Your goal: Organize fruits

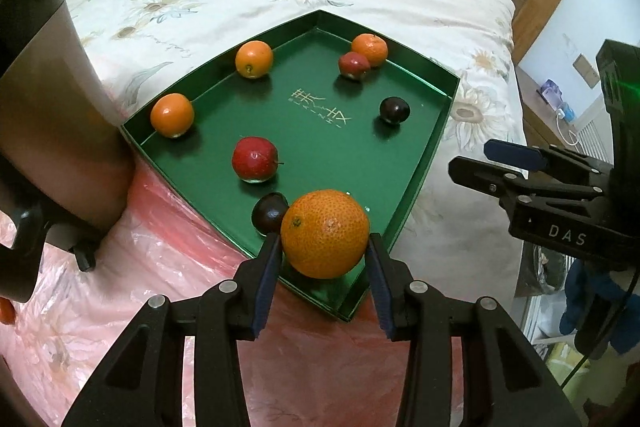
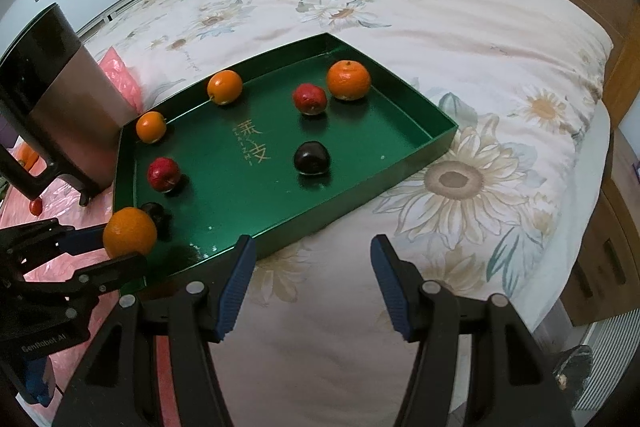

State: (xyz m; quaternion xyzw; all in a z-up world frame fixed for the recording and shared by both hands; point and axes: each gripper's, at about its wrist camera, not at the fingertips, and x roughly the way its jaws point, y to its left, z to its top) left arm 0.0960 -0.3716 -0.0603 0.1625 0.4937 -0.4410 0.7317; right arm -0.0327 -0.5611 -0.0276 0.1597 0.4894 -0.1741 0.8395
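Left hand-held gripper [image 1: 325, 254]: one of four oranges [image 1: 324, 233].

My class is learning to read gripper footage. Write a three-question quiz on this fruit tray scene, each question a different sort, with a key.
1. True or false: the right gripper holds a fruit.
2. Which fruit is the left gripper shut on? A) red apple B) orange C) dark plum
3. Fill in: not counting the held fruit, the green tray holds ___ oranges.

Key
1. False; it is open over the floral bedding.
2. B, the orange.
3. Three.
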